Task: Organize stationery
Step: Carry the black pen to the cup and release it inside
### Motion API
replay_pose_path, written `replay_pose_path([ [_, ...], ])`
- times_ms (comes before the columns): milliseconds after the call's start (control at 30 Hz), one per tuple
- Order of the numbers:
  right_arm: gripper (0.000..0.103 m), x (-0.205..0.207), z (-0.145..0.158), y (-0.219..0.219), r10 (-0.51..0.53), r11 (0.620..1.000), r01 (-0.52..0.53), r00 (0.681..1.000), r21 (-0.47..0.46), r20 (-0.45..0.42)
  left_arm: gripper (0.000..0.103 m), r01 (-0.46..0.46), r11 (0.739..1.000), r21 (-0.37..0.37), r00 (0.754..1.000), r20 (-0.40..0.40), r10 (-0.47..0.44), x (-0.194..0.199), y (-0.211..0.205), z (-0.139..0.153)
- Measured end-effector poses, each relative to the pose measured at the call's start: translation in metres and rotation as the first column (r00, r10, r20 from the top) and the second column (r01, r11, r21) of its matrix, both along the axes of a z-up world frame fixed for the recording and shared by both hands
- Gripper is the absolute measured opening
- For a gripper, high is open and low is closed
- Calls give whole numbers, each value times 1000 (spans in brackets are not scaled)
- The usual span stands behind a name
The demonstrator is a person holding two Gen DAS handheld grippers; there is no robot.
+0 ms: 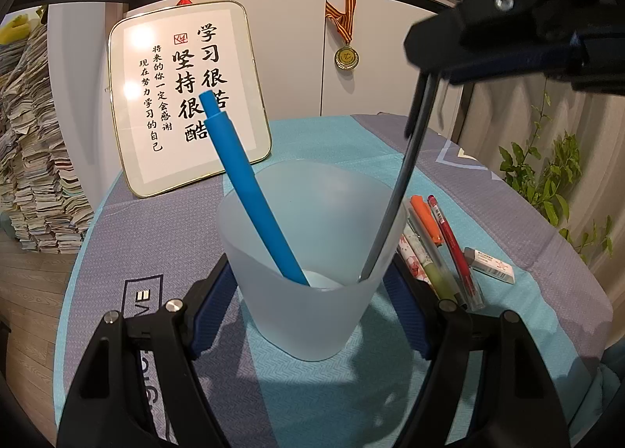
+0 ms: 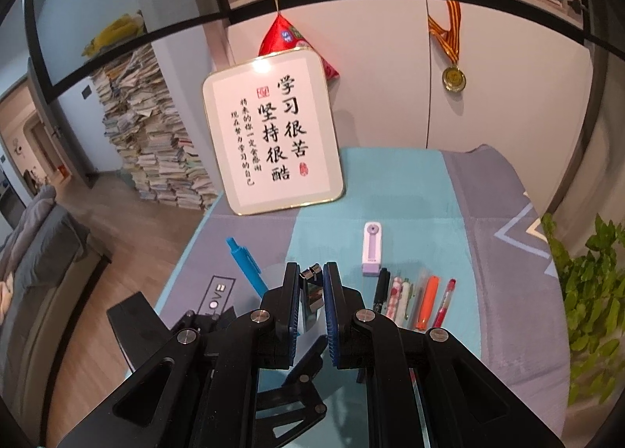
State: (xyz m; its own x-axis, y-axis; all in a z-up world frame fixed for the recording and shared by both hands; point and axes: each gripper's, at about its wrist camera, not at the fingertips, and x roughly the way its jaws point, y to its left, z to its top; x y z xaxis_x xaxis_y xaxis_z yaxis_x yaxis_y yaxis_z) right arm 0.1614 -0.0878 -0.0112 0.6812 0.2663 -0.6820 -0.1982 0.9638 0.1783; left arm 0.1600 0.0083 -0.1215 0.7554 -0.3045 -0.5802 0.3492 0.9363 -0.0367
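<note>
The left gripper [image 1: 312, 303] is clamped on the frosted cup [image 1: 312, 252], one pad on each side wall, and the cup stands on the tablecloth [image 1: 351, 143]. The right gripper [image 2: 312, 291] is closed on the upper end of a dark slim pen [image 1: 406, 170], whose lower tip is already inside the cup against the wall on the side nearest the loose pens. A blue pen [image 1: 246, 190] leans in the cup toward the opposite side. Risk: if the dark slim pen is released while tilted, it may swing against the cup rim and rock the cup, or strike the blue pen; a lighter hold by the left gripper would probably let the cup tip. The remaining pens [image 2: 414, 299] lie just beside the cup, with a white eraser [image 1: 490, 264] beyond them and a lilac correction tape [image 2: 372, 248] behind them. The tablecloth edge falls away beyond the eraser, toward a plant [image 1: 547, 174]. Open surface lies behind the cup, up to the framed calligraphy board [image 1: 187, 96].
</note>
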Motion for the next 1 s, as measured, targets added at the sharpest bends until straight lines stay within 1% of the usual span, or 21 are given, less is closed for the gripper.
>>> replay_pose_path([
  [400,13,6,-11,3,9,1000,-9,999,0,-31,75,0,1000,0,1000,0,0,0,0,0],
  [600,13,9,-14,1,6,1000,-5,999,15,-45,75,0,1000,1,1000,0,0,0,0,0],
  [733,13,11,-16,1,23,999,-20,998,46,-57,76,0,1000,1,1000,0,0,0,0,0],
  [900,13,7,-13,3,49,997,-46,998,58,-41,76,1,1000,0,1000,0,-1,-1,1,1],
  [1000,13,4,-10,-2,38,997,-35,999,70,-30,76,0,1000,-1,1000,-1,0,-2,2,2],
])
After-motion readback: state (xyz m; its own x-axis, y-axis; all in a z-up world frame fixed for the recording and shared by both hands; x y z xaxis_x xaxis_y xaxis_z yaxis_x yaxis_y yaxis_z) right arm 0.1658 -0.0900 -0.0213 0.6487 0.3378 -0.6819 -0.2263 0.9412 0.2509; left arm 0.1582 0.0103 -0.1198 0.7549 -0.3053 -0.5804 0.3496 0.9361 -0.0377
